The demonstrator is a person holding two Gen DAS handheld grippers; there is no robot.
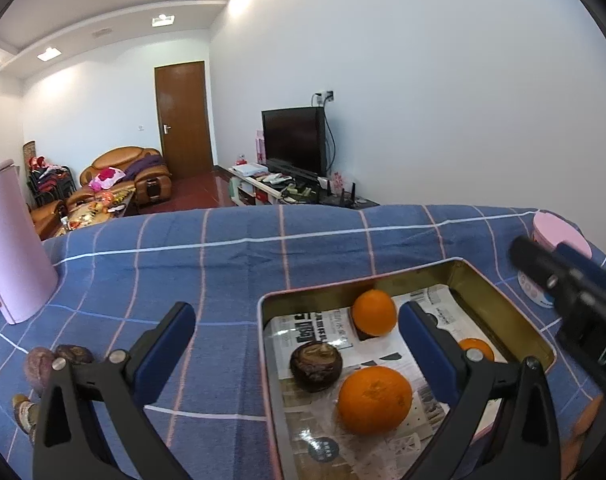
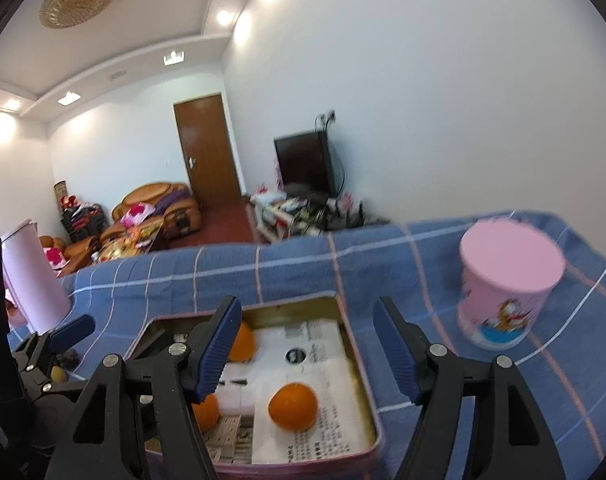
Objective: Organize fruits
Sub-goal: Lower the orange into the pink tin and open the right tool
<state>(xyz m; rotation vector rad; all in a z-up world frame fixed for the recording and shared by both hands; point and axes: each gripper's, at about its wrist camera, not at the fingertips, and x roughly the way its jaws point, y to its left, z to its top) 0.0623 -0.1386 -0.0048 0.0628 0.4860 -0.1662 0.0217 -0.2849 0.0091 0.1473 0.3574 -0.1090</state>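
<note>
**Both grippers empty over the tin, loose fruit left of it**

My left hand-held gripper (image 1: 297, 344) is spread wide, nothing between the pads; one finger hangs over the tin (image 1: 499, 292), the other over the checked cloth. My right hand-held gripper (image 2: 307, 344) is partly open and also empty, above the tin's right half.

In the tin, on its paper lining: a big orange (image 1: 375, 399) at the near end, a second orange (image 1: 373, 312) further back, a third (image 1: 477, 348) half hidden behind my finger, plus one dark wrinkled fruit (image 1: 315, 365) (passion fruit, I think).

Not yet in: two more dark fruits (image 1: 57, 362) on the worktop, left of the tin, just beyond my left finger.

Handling, as I judge it: the dark ones are light, with a thin dented shell, so pinch gently across the widest part. The oranges are firm and heavier and will roll; grip them across the middle.

The pink kettle (image 1: 11, 244) and the pink tub (image 2: 507, 284) stand clear of the tin.
</note>
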